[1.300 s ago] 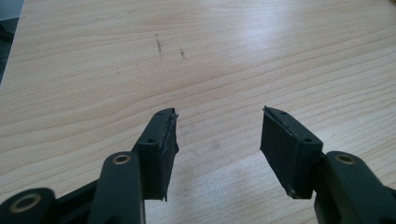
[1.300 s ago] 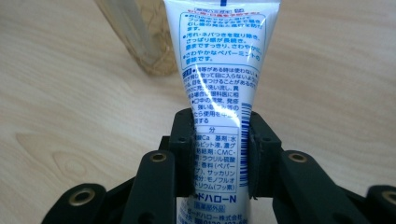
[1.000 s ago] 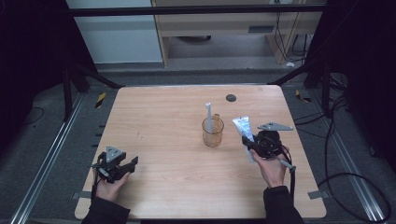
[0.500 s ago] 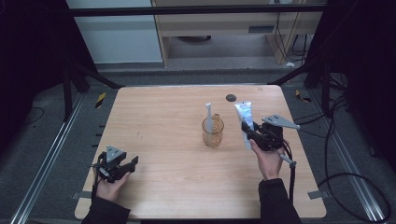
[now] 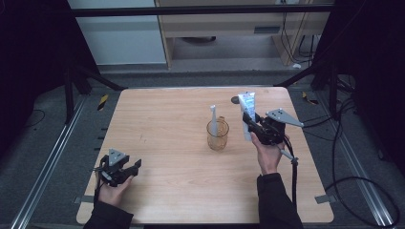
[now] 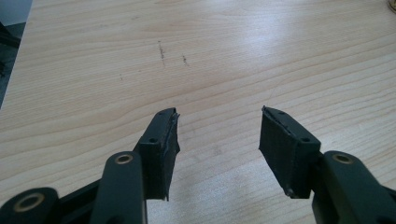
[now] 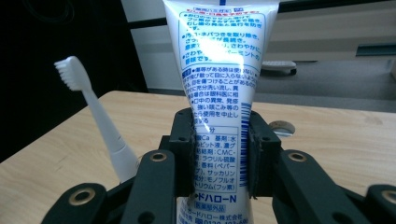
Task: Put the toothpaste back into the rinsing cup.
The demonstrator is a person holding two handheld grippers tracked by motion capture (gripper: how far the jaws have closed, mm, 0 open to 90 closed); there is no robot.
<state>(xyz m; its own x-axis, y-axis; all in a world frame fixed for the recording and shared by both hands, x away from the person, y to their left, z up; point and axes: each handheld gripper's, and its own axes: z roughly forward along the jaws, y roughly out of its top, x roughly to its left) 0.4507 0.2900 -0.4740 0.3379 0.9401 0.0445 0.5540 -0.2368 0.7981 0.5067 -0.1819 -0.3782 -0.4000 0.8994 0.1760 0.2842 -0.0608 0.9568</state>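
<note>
The toothpaste tube [image 7: 219,93] stands upright between the two jaws of the right tongs [image 7: 219,154], which are clamped on its lower body so that the pads press its printed sides; the wide crimped end rises above the jaws and runs past the top edge of the right gripper view, while the cap end sinks below the jaws and cannot be seen there. In the high view the same tube [image 5: 247,112] is held off the tabletop [image 5: 167,124], upright with a slight tilt, with the right tongs [image 5: 252,125] gripping it from the side and the right hand [image 5: 268,155] behind them. Just beside these tongs, on the side toward the person's left, sits an amber glass cup [image 5: 217,135] with a white toothbrush [image 5: 213,119] standing in it. The right gripper view shows that toothbrush [image 7: 100,126] with its bristles up and leaning away from the tube, but the tongs hide the cup there. A round dark spot on the tabletop [image 5: 235,100] lies just past the tube; what it is cannot be made out. Well apart, near the front corner of the tabletop, the left hand [image 5: 114,191] holds the left tongs [image 5: 131,168]. In the left gripper view the left tongs [image 6: 218,135] stand wide apart over bare wood with a few faint dark marks [image 6: 161,49].
</note>
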